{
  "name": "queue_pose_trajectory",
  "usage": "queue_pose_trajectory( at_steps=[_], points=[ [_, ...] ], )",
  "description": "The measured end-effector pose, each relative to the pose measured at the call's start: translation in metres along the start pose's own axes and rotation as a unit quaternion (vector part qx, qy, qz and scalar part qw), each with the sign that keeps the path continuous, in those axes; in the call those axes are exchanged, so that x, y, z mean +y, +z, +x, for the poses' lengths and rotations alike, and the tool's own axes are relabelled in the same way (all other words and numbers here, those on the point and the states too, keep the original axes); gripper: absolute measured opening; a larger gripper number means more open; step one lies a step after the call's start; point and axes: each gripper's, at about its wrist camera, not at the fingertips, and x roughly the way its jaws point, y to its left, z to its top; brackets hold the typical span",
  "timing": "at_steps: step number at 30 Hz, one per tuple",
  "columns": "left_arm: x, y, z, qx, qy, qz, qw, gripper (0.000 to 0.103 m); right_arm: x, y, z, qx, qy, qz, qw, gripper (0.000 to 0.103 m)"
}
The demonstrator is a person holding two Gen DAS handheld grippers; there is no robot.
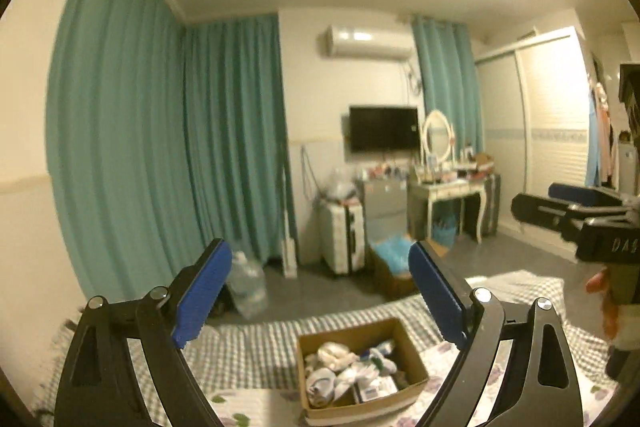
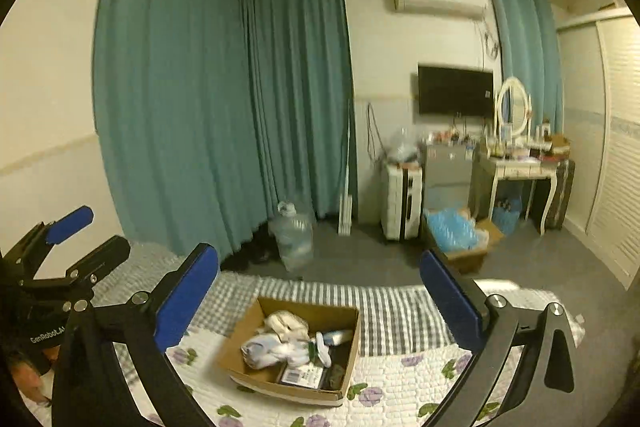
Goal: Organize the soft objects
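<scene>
My left claw (image 1: 320, 291) is spread wide, its blue pads (image 1: 204, 291) well apart and holding nothing. Seen from it, the cardboard box (image 1: 416, 367) sits at about six o'clock, low between the fingers, resting on the bed (image 1: 248, 351) where the checked blanket meets the flowered quilt. Inside lies a jumble of soft things (image 1: 340, 367): rolled white and pale socks or cloths, with a flat printed packet beneath; I cannot tell them apart more finely through the blur.

My right claw (image 2: 320, 299) is also wide open and empty. From its camera the box (image 2: 248, 331) is again near six o'clock, a little toward seven, and the pile (image 2: 288, 343) fills its middle. Both claws hang above the bed, apart from the box.

My right claw shows at three o'clock in the left view (image 1: 536, 205), my left at nine o'clock in the right view (image 2: 86, 239).
</scene>
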Motion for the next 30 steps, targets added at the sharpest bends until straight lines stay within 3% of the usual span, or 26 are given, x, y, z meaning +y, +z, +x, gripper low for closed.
queue_pose_trajectory(
  at_steps=[7,13,20,24,30],
  points=[
    [-0.011,-0.028,-0.056,-0.038,0.043,0.008,0.9983,0.098,0.018,-0.002,-0.079,-0.062,-0.002,-0.015,0.998,0.103],
    [-0.009,-0.080,-0.058,-0.035,0.049,-0.011,0.9982,0.098,0.026,-0.046,-0.087,-0.060,0.038,0.004,0.997,0.103],
    [-0.011,-0.161,-0.003,0.031,0.058,0.008,0.9978,0.098,0.034,-0.134,-0.046,-0.058,-0.011,-0.009,0.998,0.103],
    [-0.012,-0.200,0.021,0.065,0.053,0.000,0.9965,0.098,0.020,-0.182,0.000,-0.019,0.011,0.007,1.000,0.103],
    [-0.013,-0.224,0.030,0.094,0.062,-0.015,0.9935,0.098,0.005,-0.229,0.037,0.014,-0.014,0.019,1.000,0.103]
  ],
)
